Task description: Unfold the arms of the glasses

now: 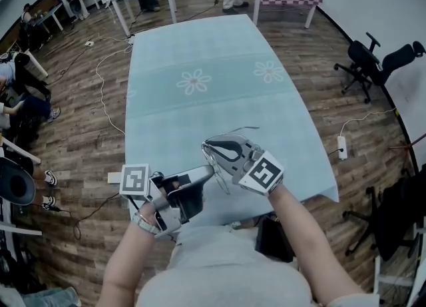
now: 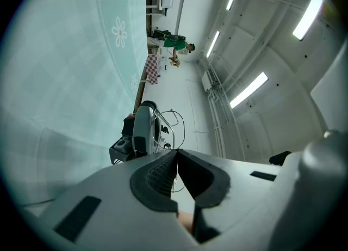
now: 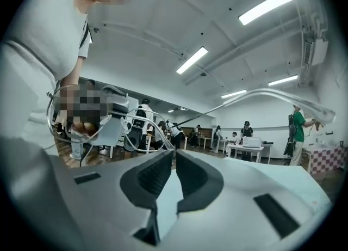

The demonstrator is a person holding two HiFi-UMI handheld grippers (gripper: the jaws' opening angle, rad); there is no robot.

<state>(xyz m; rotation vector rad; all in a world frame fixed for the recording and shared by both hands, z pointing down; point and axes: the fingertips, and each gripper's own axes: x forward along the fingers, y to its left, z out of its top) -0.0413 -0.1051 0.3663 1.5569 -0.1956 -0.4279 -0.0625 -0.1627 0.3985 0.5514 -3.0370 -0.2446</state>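
My left gripper (image 2: 176, 154) is clamped on the glasses (image 2: 171, 127) frame. My right gripper (image 3: 174, 154) is pinched nearly closed on one arm. Both are above the table's (image 1: 200, 52) near edge.

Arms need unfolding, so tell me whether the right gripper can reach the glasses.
Likely yes: the right gripper is shut on the glasses, which the left gripper holds in mid-air; nothing intervenes.

Wood floor (image 1: 74, 166), office chair (image 1: 373, 63) (black)

Bright ceiling strip lights (image 3: 265, 7), fisheye-warped edges
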